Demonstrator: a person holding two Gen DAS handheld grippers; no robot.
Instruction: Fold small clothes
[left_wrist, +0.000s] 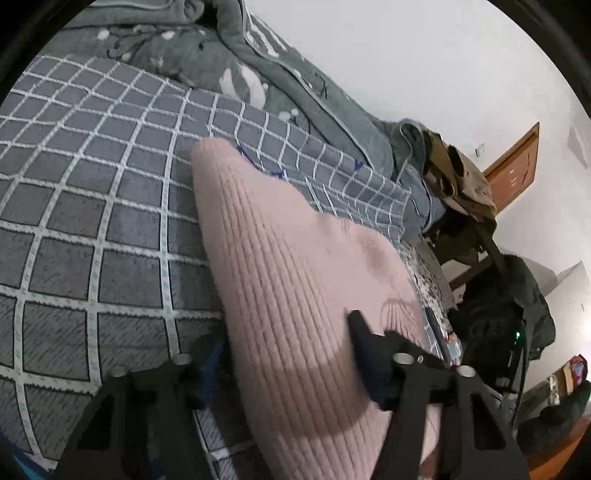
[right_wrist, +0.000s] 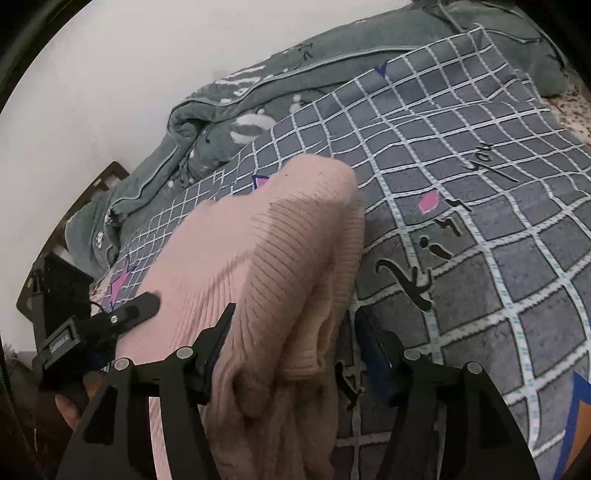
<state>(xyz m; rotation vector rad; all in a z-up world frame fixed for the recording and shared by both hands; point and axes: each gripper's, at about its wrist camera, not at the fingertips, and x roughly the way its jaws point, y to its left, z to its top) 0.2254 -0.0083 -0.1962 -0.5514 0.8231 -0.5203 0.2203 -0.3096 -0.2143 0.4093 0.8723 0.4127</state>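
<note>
One pink ribbed sweater lay on the bed, spread over the grey checked blanket, likely put there so it could be folded on a flat surface. Two claws were in play. The left claw straddled the sweater's near edge; its right finger lay on the knit, its left finger low beside the fabric, jaws part spread, and whether the pads pressed the cloth could not be told. The right claw stood spread, a bunched fold and cuff of the sweater between its fingers without being clearly squeezed, so probably just let go or about to be taken. In the right wrist view the left claw rested on the sweater's far side. One rumpled green quilt was heaped behind.
</note>
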